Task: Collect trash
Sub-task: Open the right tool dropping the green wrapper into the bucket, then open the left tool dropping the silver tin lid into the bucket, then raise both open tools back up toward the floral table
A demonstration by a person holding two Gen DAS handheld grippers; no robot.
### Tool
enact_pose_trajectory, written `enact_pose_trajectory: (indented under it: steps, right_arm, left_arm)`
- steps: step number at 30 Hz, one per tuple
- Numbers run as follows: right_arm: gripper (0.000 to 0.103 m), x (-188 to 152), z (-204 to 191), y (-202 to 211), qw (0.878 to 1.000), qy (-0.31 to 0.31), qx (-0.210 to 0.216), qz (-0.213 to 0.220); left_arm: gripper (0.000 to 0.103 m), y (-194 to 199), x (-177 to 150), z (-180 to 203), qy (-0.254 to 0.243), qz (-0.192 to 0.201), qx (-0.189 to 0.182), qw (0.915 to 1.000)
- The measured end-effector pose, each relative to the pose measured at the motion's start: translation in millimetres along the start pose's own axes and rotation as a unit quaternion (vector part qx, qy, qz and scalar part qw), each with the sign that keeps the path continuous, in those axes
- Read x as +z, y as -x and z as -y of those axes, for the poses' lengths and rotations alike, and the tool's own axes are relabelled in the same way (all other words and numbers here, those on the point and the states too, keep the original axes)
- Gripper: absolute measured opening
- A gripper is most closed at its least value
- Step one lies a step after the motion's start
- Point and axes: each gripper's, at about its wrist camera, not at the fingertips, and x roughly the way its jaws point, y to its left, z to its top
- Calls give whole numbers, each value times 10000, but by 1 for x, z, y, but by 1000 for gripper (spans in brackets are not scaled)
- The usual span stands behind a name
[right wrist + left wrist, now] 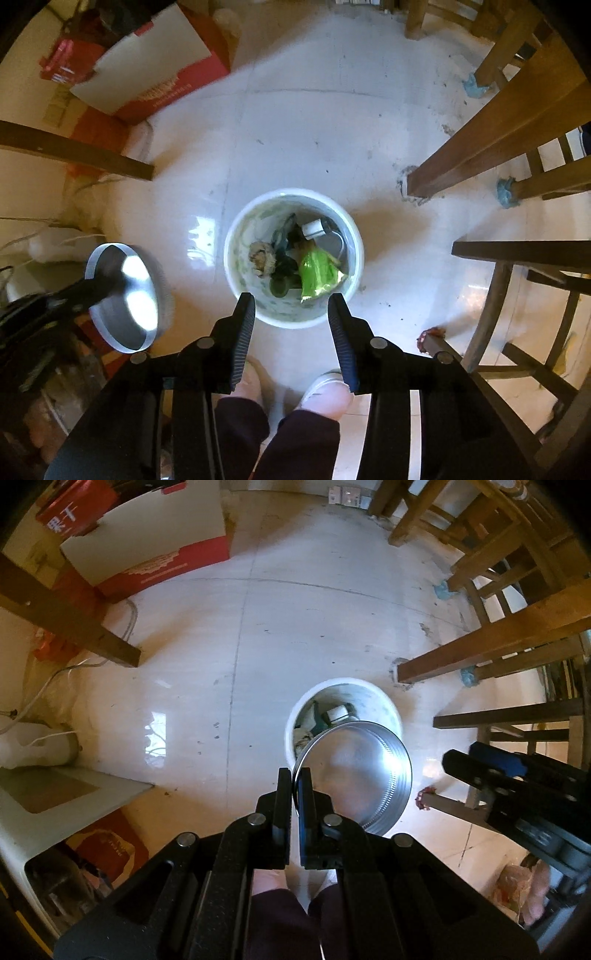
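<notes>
One round white plastic bin [293,317] stands on the floor. One shiny round metal lid [369,771] (tilted) is there, plus two black two-finger grippers [294,786] [291,314].

Bright daylight glares off the glossy floor tiles [192,657] and the metal bowl [125,295] — fisheye edges bend, darken, blur slightly.

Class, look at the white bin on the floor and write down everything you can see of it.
The white bin is a round, open-topped bucket, plastic by its look, standing upright on the pale tiled floor between wooden furniture legs. Its inner wall is stained greenish. Inside lie a green wrapper, a brownish crumpled lump, a small white cylinder and dark scraps. The open right gripper hangs above its near rim, not touching it.
</notes>
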Motion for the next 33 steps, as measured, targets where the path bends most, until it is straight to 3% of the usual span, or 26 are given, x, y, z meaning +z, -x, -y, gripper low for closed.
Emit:
enact_pose_trajectory:
  steps: [4, 6, 7, 8, 16, 25, 33]
  right_arm:
    - [38, -1, 0, 36, 9998, -55, 39, 203]
    - [38, -2, -2, 54, 9995, -68, -7, 302]
    - [38, -3, -3, 64, 9993, -73, -25, 356]
    - [38, -4, -3, 73, 9991, -99, -61, 398]
    - [38, -12, -12, 139, 9977, -187, -185, 620]
    - [38, -26, -50, 247, 9930, 6, -174, 1172]
    - [38, -47, -96, 364, 9783, 65, -216, 2062]
  left_arm:
    - [3, 9, 5, 17, -69, -53, -162, 9998]
    - [19, 14, 8, 27, -119, -163, -192, 9996]
    - [40, 16, 9, 32, -142, -250, -184, 9994]
    - [46, 19, 10, 37, -185, -295, -192, 9992]
    - [46, 95, 4, 57, -437, -45, -152, 9989]
    - [46, 249, -8, 52, -546, 738, -298, 9953]
    - [46, 396, -15, 50, -778, 1675, -349, 9822]
